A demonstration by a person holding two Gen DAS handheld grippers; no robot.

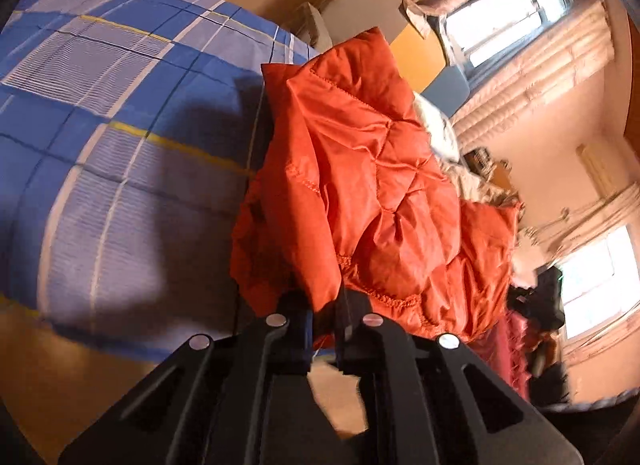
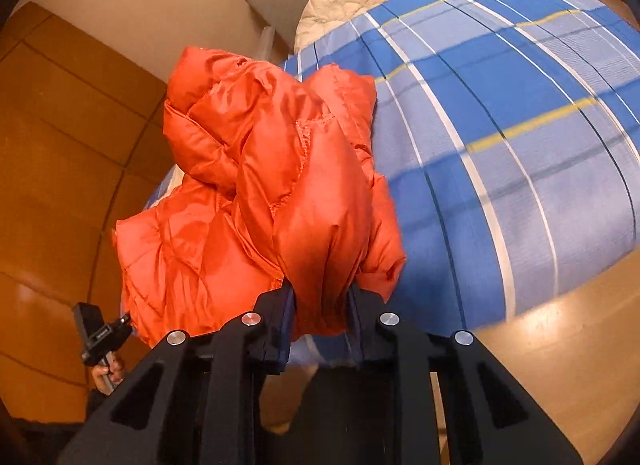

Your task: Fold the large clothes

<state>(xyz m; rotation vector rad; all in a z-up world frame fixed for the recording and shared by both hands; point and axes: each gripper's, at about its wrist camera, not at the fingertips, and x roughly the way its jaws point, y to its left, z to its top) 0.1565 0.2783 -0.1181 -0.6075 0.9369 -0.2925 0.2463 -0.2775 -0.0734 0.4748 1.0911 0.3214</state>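
Both grippers, left gripper (image 1: 326, 317) and right gripper (image 2: 322, 305), have jaws pinched on the puffy orange quilted jacket (image 1: 360, 185), lifting it; next, spread it flat on the blue plaid bed (image 2: 500, 125).

Orange quilted puffer jacket (image 1: 360, 185), bunched, hanging over plaid bed

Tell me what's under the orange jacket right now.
The blue plaid bedspread lies under and behind the jacket, which hangs bunched from both claws, left and right. Whatever sits directly beneath the bunched folds is covered; bare wooden floor shows at the bed's edge.
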